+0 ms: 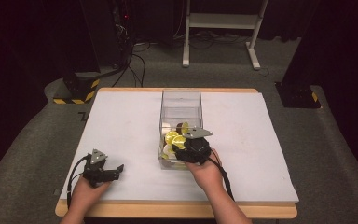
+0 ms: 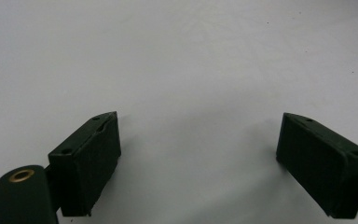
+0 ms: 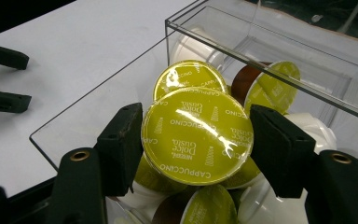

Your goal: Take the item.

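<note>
White surface (image 1: 121,126), clear plastic box (image 1: 181,100) of coffee capsules.
My right gripper (image 3: 196,140) fingers clamp a yellow-lidded capsule (image 3: 196,135) for lifting; left gripper (image 2: 198,158) fingers rest apart.

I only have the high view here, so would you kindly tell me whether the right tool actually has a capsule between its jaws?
Observer: Yes. In the right gripper view, both jaws of the right tool press the rim of a yellow-lidded capsule.
Operator: What does the lid say?
Observer: It reads Cappuccino, Dolce Gusto.
Operator: And is the left tool holding anything?
Observer: No. The left tool has its jaws wide apart over the bare white table.
</note>
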Tool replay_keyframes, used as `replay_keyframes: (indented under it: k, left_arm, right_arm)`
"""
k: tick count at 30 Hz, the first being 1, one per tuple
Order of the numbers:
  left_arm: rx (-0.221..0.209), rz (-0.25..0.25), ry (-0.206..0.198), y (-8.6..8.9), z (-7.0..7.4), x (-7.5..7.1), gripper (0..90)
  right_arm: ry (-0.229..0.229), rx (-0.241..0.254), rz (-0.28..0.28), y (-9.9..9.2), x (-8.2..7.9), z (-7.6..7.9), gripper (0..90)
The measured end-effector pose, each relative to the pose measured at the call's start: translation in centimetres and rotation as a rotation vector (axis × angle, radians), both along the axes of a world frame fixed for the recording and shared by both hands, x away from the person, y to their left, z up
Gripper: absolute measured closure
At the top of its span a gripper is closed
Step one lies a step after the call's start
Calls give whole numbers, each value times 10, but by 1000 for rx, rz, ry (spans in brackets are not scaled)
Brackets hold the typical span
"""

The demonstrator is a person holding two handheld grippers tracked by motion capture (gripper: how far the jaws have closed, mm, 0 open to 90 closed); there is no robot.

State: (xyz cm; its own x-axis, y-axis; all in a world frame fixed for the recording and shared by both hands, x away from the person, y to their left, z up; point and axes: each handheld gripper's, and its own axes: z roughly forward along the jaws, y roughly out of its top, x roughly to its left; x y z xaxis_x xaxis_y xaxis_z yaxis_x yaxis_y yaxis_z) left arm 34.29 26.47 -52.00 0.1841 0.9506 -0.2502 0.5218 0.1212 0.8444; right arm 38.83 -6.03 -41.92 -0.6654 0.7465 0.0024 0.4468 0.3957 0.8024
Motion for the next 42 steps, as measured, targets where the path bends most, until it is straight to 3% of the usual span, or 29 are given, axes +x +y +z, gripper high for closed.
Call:
replay_keyframes:
  k: [10,23,42]
  left_arm:
    - [3,-1,0,0,0,0,137]
    - [-1,2,-2,0,0,0,136]
    - [-1,1,-1,0,0,0,136]
  right_arm:
    - [-56,62,15,-5,-9,1,376]
    - [-82,109,27,-10,-14,4,376]
    - [-137,138,-1,-27,-18,17,377]
